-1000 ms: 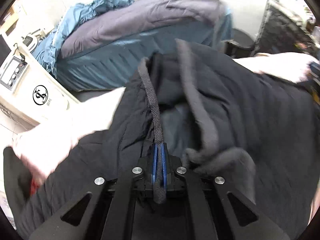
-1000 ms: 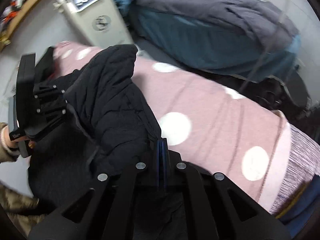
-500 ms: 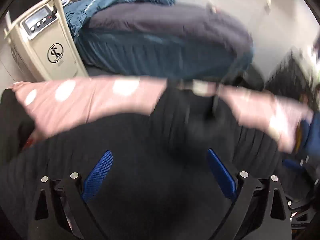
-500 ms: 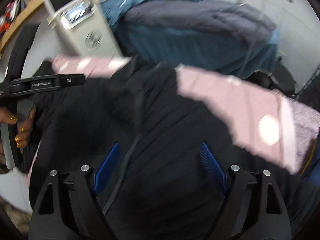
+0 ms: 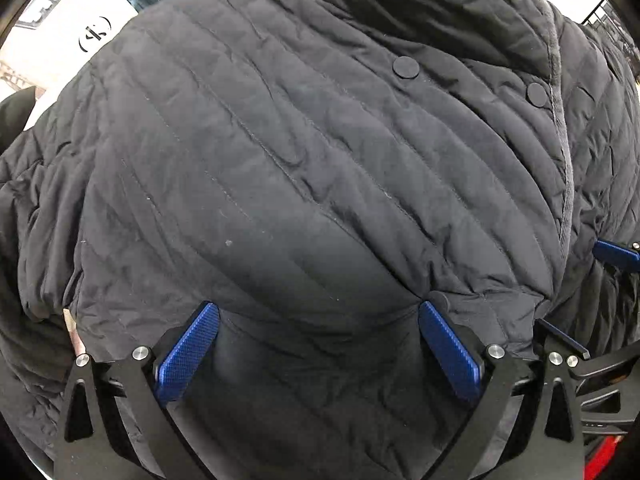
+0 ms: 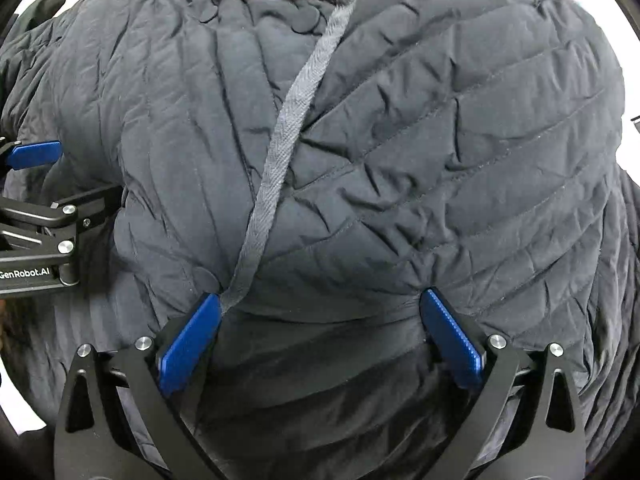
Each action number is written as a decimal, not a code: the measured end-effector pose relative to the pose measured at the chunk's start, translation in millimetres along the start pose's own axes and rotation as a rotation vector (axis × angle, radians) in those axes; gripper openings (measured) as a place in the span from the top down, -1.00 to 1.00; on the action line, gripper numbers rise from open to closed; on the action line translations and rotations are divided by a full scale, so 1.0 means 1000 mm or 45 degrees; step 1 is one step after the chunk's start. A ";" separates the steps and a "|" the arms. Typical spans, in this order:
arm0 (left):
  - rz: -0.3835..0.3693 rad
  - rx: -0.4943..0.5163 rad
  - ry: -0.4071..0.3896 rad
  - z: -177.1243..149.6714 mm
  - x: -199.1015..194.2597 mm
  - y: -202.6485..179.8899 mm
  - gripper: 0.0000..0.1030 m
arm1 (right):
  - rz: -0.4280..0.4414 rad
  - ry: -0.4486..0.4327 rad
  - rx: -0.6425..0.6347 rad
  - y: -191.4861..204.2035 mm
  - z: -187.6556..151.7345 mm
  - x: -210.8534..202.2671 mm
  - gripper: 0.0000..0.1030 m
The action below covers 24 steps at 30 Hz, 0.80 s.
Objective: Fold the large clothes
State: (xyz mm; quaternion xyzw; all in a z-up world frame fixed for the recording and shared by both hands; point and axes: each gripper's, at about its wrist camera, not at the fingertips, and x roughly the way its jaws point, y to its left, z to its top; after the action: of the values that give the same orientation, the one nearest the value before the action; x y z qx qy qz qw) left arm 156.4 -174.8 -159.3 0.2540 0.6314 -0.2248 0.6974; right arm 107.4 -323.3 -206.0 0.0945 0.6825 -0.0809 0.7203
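The jacket, dark and quilted, is seen close up and fills both wrist views. The left gripper is held with its blue pads spread wide, their tips pressed against the padded fabric and nothing clamped between them. Two snaps are seen on the front panel near a fleece-edged flap. At the right edge of the left view, the right gripper is seen just beside. The right gripper is likewise held wide apart and pressed into the jacket. A woven cord is laid across the quilting, ending at its left pad. The left gripper is seen at the left edge. A white appliance is seen behind.
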 end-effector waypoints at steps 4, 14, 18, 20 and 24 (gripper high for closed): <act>0.015 -0.016 -0.053 -0.003 -0.006 0.005 -0.91 | -0.009 -0.058 0.010 0.001 0.000 -0.002 -0.91; -0.055 -0.167 -0.118 -0.073 -0.067 0.035 -0.87 | 0.084 -0.253 0.356 -0.036 -0.081 -0.070 -0.91; 0.013 -0.137 -0.149 -0.110 -0.082 0.043 -0.87 | 0.103 -0.339 0.504 -0.077 -0.129 -0.096 -0.91; 0.053 -0.116 -0.183 -0.123 -0.093 0.043 -0.87 | 0.078 -0.379 0.626 -0.107 -0.157 -0.107 -0.91; 0.052 -0.097 -0.229 -0.123 -0.111 0.041 -0.87 | 0.092 -0.464 1.017 -0.184 -0.213 -0.120 -0.91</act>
State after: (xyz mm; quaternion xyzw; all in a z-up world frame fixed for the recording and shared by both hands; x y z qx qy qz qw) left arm 77.0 -65.8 -55.0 0.2189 0.5689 -0.2082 0.7649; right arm -150.2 -450.8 -101.6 0.3736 0.4556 -0.3285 0.7382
